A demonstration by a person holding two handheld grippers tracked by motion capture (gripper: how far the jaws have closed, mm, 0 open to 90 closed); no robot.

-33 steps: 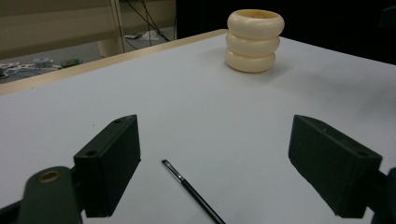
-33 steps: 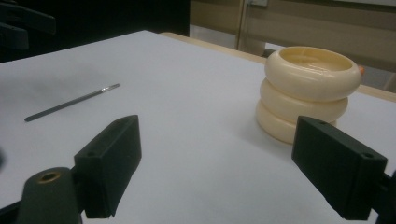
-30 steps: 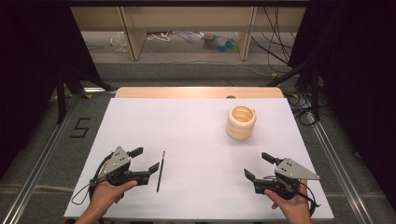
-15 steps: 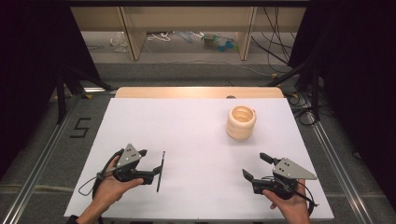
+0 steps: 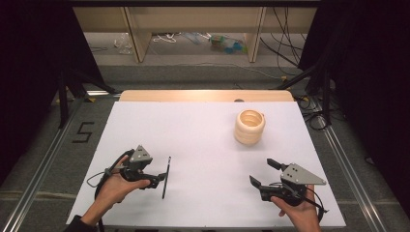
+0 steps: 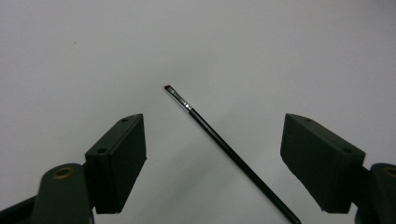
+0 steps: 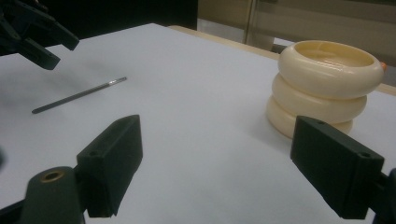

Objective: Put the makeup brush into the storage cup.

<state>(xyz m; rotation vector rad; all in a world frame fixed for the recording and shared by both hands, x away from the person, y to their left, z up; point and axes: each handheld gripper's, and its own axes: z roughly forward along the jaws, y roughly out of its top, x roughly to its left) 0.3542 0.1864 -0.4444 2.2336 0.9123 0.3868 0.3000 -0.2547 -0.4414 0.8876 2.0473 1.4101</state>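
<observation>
Near the front left corner of the white bench [image 5: 203, 130], a thin black brush [image 5: 166, 177] lies flat on the bare surface, its bristle tip pointing toward the far edge and its handle end toward you. Your left gripper [image 5: 155, 175] sits just beside it on the left, held low over the bench with its tips at the brush's shaft. In the left gripper view the brush [image 6: 224, 147] runs slantwise through the gap, and both pads stand clear of it with white bench showing on either side; the jaws are wide apart and have just been closing a little, with the brush between them but not touched. Your right gripper [image 5: 263, 173] rests near the front right corner, well apart from the brush, its jaws spread wide and holding nothing. In the right gripper view those jaws point across the bench, with the brush [image 7: 79, 95] lying off toward the left gripper [image 7: 39, 35]. A cream ribbed cup [image 5: 249, 126] stands upright toward the far right of the bench, well clear of both grippers and of the brush.
</observation>
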